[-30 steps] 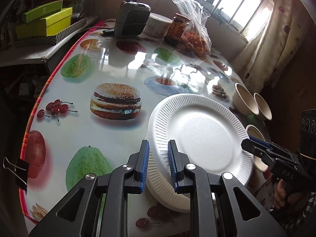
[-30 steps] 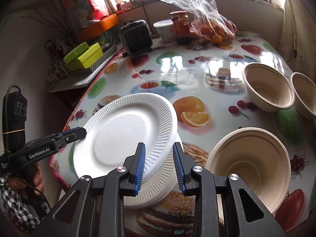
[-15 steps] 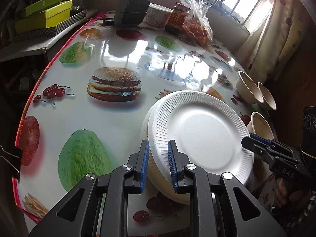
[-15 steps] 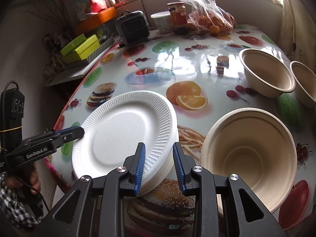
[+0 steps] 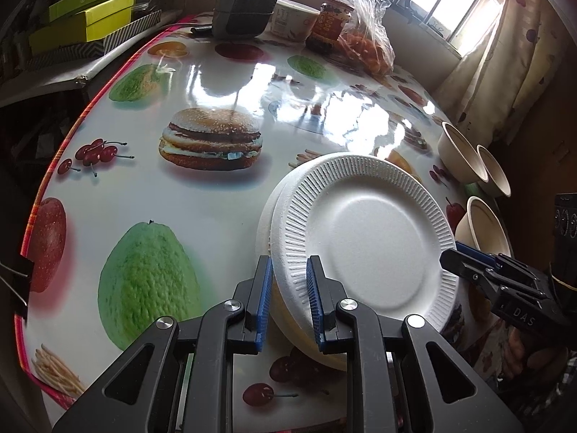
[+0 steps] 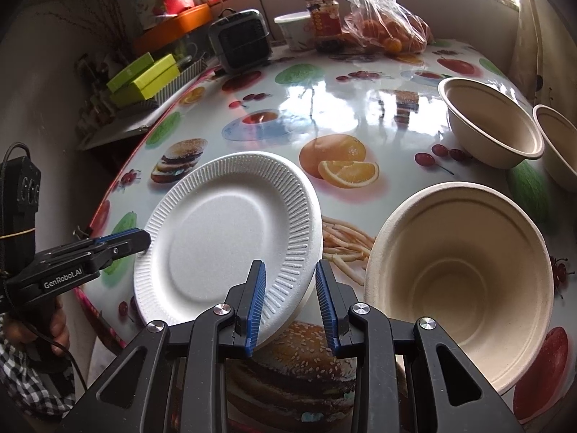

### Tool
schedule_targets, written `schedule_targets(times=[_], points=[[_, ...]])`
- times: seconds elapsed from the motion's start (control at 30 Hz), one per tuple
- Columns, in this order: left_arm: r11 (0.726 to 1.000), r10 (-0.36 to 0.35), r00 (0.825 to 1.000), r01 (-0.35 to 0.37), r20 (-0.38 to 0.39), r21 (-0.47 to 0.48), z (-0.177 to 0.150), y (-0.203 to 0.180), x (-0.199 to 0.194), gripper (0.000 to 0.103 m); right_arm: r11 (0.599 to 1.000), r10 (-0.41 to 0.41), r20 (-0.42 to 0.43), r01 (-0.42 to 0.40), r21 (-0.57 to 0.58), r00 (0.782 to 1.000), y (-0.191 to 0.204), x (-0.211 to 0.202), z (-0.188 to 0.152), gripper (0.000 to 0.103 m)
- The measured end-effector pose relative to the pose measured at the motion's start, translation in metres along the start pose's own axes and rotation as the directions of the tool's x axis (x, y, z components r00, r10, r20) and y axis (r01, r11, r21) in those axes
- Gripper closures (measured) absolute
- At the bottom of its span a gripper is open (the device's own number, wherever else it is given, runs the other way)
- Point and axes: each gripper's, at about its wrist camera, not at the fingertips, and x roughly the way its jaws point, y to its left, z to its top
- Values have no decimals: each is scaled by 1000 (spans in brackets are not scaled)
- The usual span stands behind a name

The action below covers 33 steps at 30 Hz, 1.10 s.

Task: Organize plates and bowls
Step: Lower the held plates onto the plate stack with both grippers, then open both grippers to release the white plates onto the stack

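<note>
A white foam plate (image 5: 364, 238) with a ribbed rim is held from two sides, low over the table. My left gripper (image 5: 288, 299) is shut on its near rim in the left wrist view. My right gripper (image 6: 290, 299) is shut on the opposite rim of the plate (image 6: 230, 231), and its tips (image 5: 465, 263) show at the plate's right edge. Just beneath sits another white plate (image 5: 267, 223), slightly offset to the left; whether the two touch I cannot tell. Three beige paper bowls stand to the right: a near one (image 6: 458, 274) and two farther ones (image 6: 494, 126), (image 6: 559, 144).
The round table (image 5: 202, 216) has a glossy cloth printed with fruit and burgers. At its far edge stand a small grey heater (image 5: 245, 3), a white tub (image 5: 292, 20), a red jar (image 5: 331, 25) and a plastic bag of oranges (image 6: 389, 36). Green boxes (image 5: 86, 21) lie on a shelf beyond the left edge.
Both grippers have sunk with the held plate, bringing it close down over the plate on the table. The jaws' gaps look the same.
</note>
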Motion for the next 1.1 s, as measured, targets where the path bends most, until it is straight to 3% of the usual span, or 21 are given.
schedule_targets(times=[1.1], points=[[1000, 8, 1000, -8, 11, -3, -1, 1, -3, 82, 1000, -4, -2, 4, -5, 1000, 2, 2, 0, 75]])
